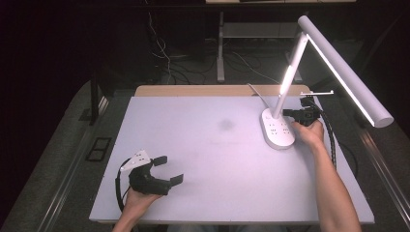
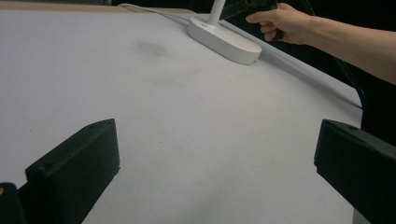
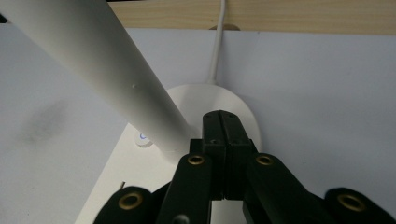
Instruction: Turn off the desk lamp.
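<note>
Closed jaws of the right hand-held gripper (image 3: 223, 140) sit lowest centre in the right gripper view, pressed flat together with nothing between them, tips just over the white lamp base (image 3: 140, 163) beside the foot of the stem (image 3: 93, 60). Small lit button (image 3: 143, 137) just left of the stem foot.

High view: lamp (image 1: 290, 72) at right of the counter (image 1: 203, 159), base (image 1: 276, 129) flat on it, cord running to the far edge, light bar lit and angled toward upper right. Right hand-held gripper (image 1: 290, 113) at the base's right side.

Left hand-held gripper (image 1: 171, 169) lower left, jaws wide apart, empty, resting near the counter.

Handling guess: base looks weighted and stiff, smooth plastic so slippery; stem rigid but hinged, top-heavy with the bar out. Closed tips suit pressing a button. To move it, grip the base edge or low on the stem, not the bar.
</note>
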